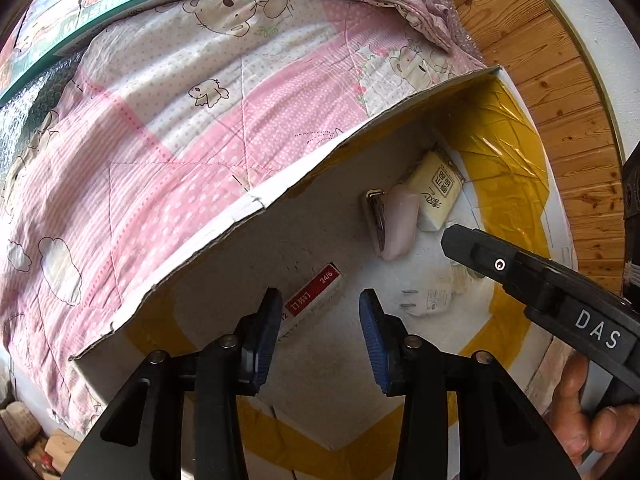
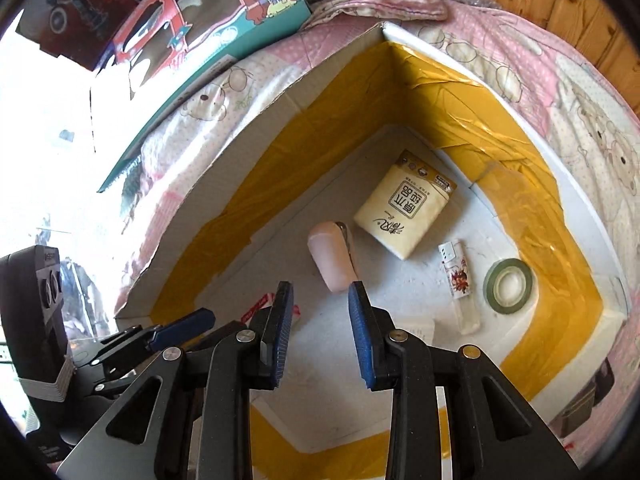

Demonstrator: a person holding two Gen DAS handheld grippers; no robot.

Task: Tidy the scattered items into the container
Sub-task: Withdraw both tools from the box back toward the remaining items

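Both tongs hang empty over the open cardboard box

The left gripper [image 1: 320, 312] and right gripper [image 2: 320, 304] gape wide, holding nothing — in the box [image 2: 280, 92] below lie a pink stapler [image 2: 332, 256] at centre frame, a tissue pack [image 2: 404, 208] just upper right of it, then a lighter [image 2: 456, 272], a tape roll [image 2: 508, 286] and, lower left, a red staple box [image 1: 312, 300].

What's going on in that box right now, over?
Left gripper and right gripper open, empty, above white cardboard box. Yellow tissue pack, pink stapler inside. Nothing blocking.
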